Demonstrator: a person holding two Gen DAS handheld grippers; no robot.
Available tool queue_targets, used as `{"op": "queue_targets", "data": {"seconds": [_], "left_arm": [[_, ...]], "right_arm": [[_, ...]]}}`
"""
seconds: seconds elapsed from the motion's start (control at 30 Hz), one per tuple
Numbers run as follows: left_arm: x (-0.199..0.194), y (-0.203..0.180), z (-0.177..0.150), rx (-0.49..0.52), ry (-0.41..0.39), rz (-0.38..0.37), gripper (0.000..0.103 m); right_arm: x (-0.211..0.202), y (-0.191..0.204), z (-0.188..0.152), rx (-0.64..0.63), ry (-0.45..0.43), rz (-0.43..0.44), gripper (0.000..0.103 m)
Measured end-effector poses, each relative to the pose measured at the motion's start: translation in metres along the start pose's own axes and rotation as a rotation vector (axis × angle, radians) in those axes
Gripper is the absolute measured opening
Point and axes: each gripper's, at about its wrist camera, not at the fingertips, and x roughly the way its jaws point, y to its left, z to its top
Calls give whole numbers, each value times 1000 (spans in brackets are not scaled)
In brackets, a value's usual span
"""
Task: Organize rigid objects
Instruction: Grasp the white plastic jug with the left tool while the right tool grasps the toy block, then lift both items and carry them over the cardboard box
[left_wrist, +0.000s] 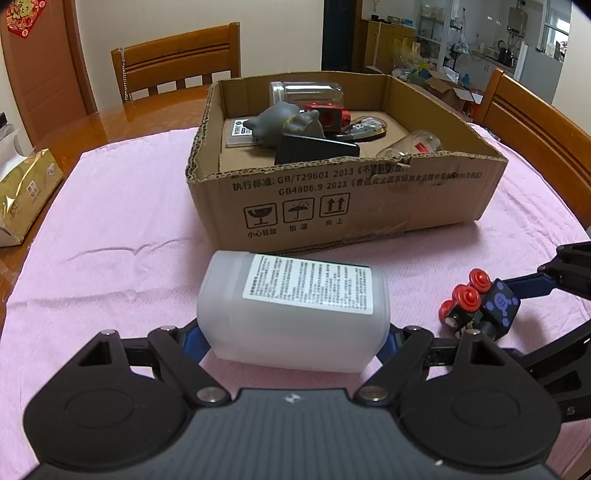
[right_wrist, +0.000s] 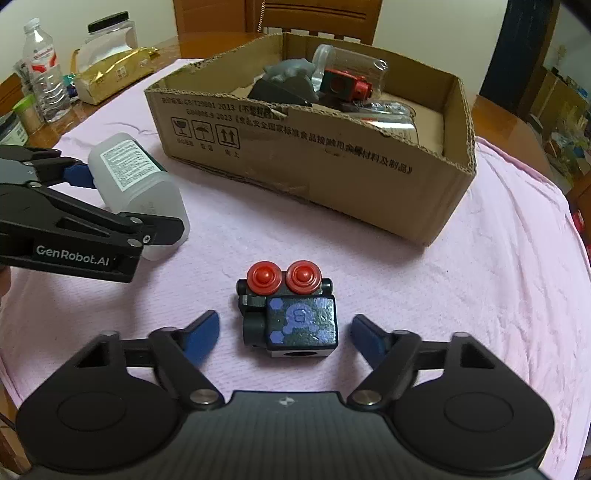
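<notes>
The left gripper (left_wrist: 293, 341) is clamping its blue-tipped fingers (left_wrist: 192, 341) on both sides of a translucent white plastic bottle with a printed label (left_wrist: 293, 310), which is lying on its side on the pink cloth (left_wrist: 122, 236) covering the wooden table (left_wrist: 110, 118). In the right wrist view that same bottle (right_wrist: 138, 184) is sitting at about 10 o'clock, pinched between the black arms of the left gripper (right_wrist: 122, 201).

The right gripper (right_wrist: 284, 334) is hanging spread wide, its blue fingertips (right_wrist: 201, 334) standing apart on either side of a small black block toy with two red round buttons and a blue emblem (right_wrist: 290, 310); neither tip is touching it. From the left wrist view the toy (left_wrist: 478, 304) is showing at about 3 o'clock, near the bottle.

At 12 o'clock in both views a shallow brown cardboard box with printed handling symbols (left_wrist: 343, 199) is resting on the cloth just beyond the bottle. Inside it a grey cat-shaped figure (left_wrist: 286, 123), a red and black cylindrical part (left_wrist: 328, 114), a clear plastic jar lying on its side (left_wrist: 306, 92) and a flat black wedge-shaped piece (left_wrist: 314, 149) are lying jumbled together
</notes>
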Motion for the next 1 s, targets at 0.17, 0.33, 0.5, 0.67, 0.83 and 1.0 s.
{"op": "queue_targets", "data": {"seconds": [0.17, 0.33, 0.5, 0.67, 0.83, 1.0], "left_arm": [[0, 0, 1, -2, 1, -1, 82], [0, 0, 1, -4, 4, -1, 82], [1, -1, 2, 3, 6, 3, 82], [3, -1, 4, 7, 8, 9, 82], [4, -1, 5, 6, 11, 14, 83], [4, 1, 8, 10, 35, 6, 83]], "right_arm": [[-3, 0, -1, -30, -17, 9, 63], [-4, 1, -1, -53, -23, 16, 56], [-2, -2, 0, -51, -20, 31, 57], [-1, -2, 2, -52, -26, 35, 58], [0, 0, 3, -44, -25, 31, 57], [0, 2, 7, -48, -6, 22, 56]]}}
